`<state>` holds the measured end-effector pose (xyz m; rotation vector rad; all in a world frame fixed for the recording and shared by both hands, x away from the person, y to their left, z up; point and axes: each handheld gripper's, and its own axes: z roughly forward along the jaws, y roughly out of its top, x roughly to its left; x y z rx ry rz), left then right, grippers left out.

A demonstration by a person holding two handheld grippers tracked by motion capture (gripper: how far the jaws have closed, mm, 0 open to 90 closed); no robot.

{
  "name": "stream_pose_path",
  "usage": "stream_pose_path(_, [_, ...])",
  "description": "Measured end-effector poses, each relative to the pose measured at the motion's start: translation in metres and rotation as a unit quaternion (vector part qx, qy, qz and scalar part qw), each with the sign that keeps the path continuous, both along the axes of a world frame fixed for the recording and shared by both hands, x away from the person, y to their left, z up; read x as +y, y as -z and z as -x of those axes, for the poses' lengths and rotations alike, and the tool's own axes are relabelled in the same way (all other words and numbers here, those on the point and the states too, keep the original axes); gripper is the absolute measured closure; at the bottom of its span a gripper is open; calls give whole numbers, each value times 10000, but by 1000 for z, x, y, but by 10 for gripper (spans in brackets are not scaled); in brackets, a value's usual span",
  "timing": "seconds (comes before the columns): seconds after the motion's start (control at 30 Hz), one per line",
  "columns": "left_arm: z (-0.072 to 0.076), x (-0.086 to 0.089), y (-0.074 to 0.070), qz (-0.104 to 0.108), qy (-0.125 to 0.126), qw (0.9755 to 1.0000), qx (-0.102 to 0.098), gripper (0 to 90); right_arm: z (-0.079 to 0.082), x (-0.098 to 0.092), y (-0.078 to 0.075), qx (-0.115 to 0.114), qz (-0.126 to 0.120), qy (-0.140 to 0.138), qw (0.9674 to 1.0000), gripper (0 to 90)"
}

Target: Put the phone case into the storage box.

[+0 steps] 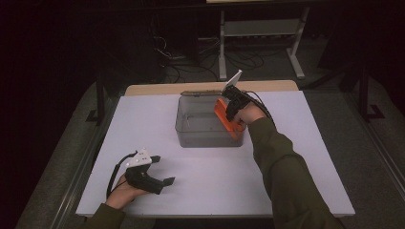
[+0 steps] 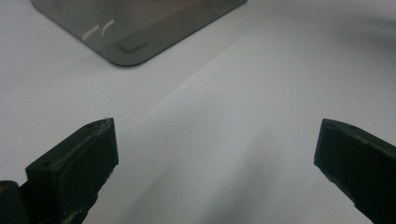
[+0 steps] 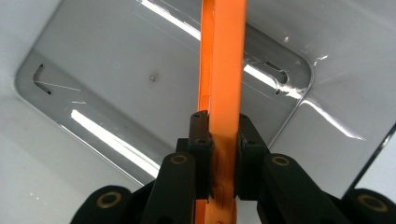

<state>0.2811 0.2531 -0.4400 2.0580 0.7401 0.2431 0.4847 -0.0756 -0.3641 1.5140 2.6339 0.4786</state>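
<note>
A clear grey plastic bin (image 1: 200, 136) stands in the middle of the white table. My right gripper (image 1: 231, 114) hangs over the bin's right wall, shut on a flat orange plastic piece (image 1: 226, 117) held edge-on above the bin's inside. In the right gripper view the orange piece (image 3: 224, 84) runs up between the two pads (image 3: 201, 140), with the bin floor (image 3: 116, 93) below it. My left gripper (image 1: 162, 171) rests low at the table's front left, open and holding nothing. In the left gripper view its jaws stand wide apart, my left gripper (image 2: 217, 156) over bare table, and the bin's corner (image 2: 128, 42) lies ahead.
The white table top (image 1: 286, 157) ends near a wooden edge (image 1: 157, 89) at the back. A metal frame stand (image 1: 260, 33) and cables lie on the dark floor behind. A person's green sleeve (image 1: 282, 171) crosses the right front of the table.
</note>
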Motion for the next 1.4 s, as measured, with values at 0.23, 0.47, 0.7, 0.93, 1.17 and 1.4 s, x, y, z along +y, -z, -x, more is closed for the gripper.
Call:
stream_pose_path(0.23, [0,0,0,9,-4,10000,0,0,-2,1,0,91,80,-1,9999,789])
stream_pose_path(0.47, [0,0,0,9,-9,10000,1,0,-3,2,2,190,143,14,9997,789])
stream_pose_path(0.7, [0,0,0,8,-8,10000,0,0,-6,3,4,338,237,57,9991,788])
stream_pose_path(0.93, [0,0,0,19,-21,10000,3,0,-6,3,4,391,277,60,9988,785])
stream_pose_path(1.17, [0,0,0,12,-5,10000,-1,0,-6,3,4,395,275,33,9988,782])
stream_pose_path(1.4, [0,0,0,14,-12,10000,5,0,-7,3,5,412,275,29,9988,779])
